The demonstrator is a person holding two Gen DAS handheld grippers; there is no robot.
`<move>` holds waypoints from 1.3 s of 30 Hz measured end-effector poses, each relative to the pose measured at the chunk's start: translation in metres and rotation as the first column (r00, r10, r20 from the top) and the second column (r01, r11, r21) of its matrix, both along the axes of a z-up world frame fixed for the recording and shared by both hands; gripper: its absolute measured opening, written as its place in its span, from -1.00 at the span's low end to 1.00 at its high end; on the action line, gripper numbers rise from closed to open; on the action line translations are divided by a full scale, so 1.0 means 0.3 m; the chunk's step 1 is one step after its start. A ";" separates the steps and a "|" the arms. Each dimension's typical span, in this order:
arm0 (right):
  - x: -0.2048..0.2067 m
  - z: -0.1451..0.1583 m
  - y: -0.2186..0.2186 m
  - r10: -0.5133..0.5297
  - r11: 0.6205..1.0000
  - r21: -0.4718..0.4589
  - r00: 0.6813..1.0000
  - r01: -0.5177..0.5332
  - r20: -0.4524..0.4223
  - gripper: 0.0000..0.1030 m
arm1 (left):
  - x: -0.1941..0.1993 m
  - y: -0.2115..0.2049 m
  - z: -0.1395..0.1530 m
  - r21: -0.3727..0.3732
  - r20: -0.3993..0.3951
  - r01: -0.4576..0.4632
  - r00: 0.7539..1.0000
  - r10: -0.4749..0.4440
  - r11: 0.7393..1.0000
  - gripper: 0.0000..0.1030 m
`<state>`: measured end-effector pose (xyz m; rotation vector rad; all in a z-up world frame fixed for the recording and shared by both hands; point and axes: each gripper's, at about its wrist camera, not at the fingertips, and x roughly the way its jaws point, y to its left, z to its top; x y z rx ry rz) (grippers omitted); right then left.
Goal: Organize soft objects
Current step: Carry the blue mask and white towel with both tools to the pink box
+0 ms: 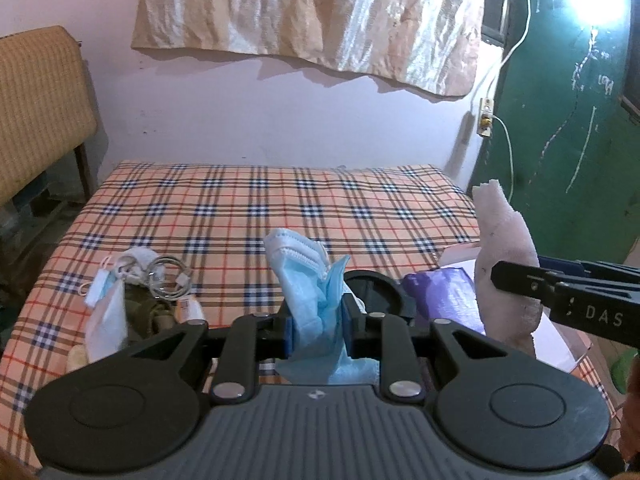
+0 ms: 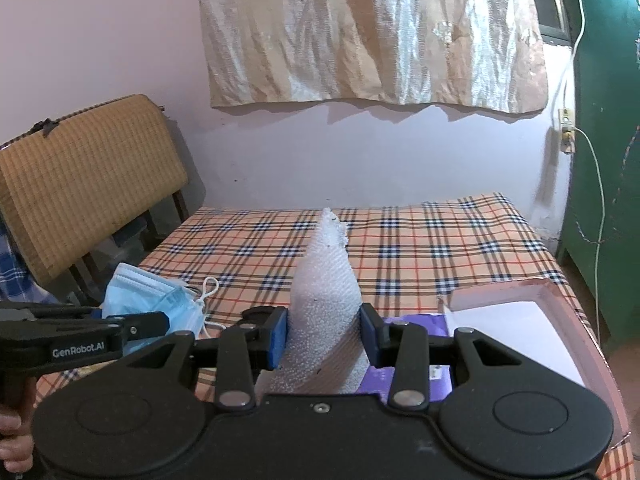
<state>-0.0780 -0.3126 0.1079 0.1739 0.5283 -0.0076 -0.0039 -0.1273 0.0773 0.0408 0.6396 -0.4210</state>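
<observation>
above the checked bedspread (image 1: pixel 248 208), left gripper (image 1: pixel 318 320) pinches blue face masks (image 1: pixel 308 276) while right gripper (image 2: pixel 324 332) clamps white foam (image 2: pixel 324 280)

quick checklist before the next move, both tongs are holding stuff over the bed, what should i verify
1. Left tongs gripping the blue face masks: ok, pads pinch them.
2. Right tongs gripping the white foam piece: ok, held upright.
3. Pink box open to receive items: ok, a bare white patch shows.
4. Purple bag clear of the drop spot: cannot tell.
5. Pile with cable and mask left to sort: not ok, it lies on the plaid bedsheet.
</observation>
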 end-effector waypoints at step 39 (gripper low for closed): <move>0.014 -0.132 -0.553 -0.196 0.980 -0.040 0.972 0.193 -0.127 -0.07 | 0.055 -0.557 -0.123 -0.045 -0.091 0.288 0.952 -0.291 0.957 -0.52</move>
